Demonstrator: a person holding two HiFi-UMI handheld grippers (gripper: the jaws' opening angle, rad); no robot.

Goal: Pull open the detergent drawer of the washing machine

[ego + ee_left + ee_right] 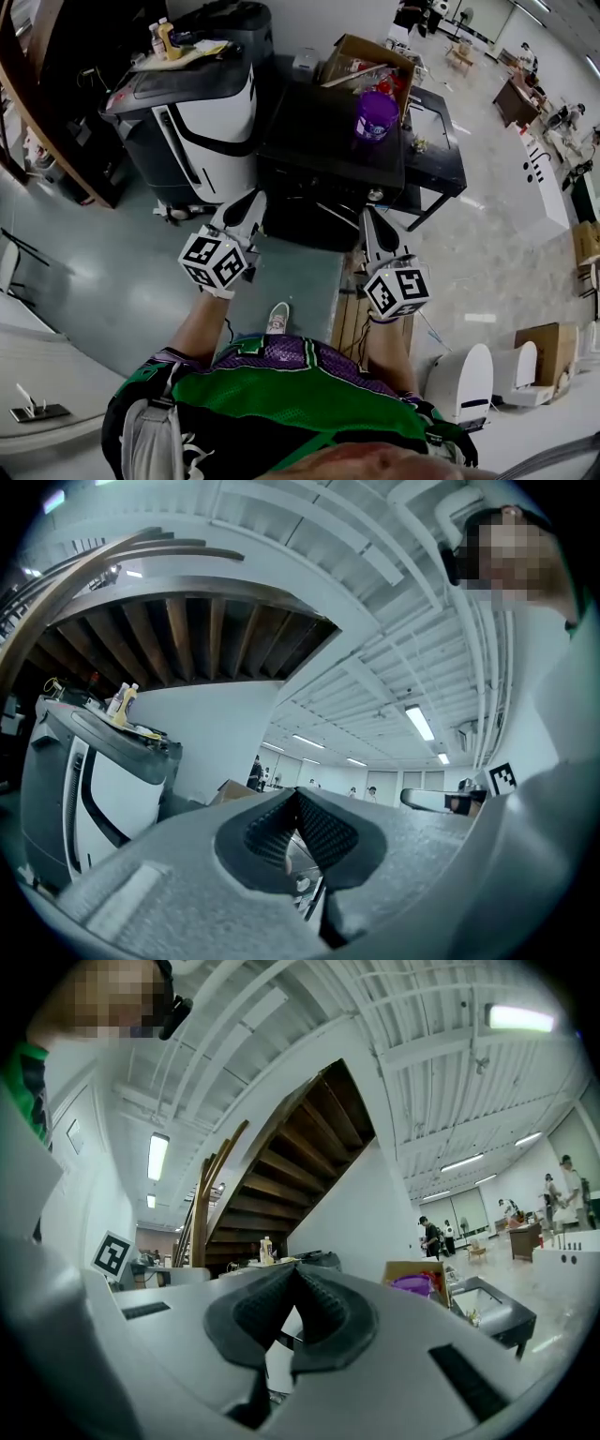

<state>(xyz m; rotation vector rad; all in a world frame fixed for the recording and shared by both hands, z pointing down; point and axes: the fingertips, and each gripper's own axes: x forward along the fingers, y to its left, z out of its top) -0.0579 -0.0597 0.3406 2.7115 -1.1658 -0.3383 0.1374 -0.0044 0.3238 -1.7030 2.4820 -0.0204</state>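
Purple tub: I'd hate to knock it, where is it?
Head view, right of centre: the purple tub stands on the black appliance's top, beside the open cardboard box.

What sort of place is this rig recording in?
Probably a big open test lab or workshop, not a home: a boxy black washing machine stands loose on glossy grey floor, brown wooden stairs rise nearby, long strip lights overhead.

The washing machine (330, 155) is a black, box-shaped unit standing upright in the upper centre of the head view, seen steeply from above. Its detergent drawer is probably on the shadowed front face, but it cannot be made out.
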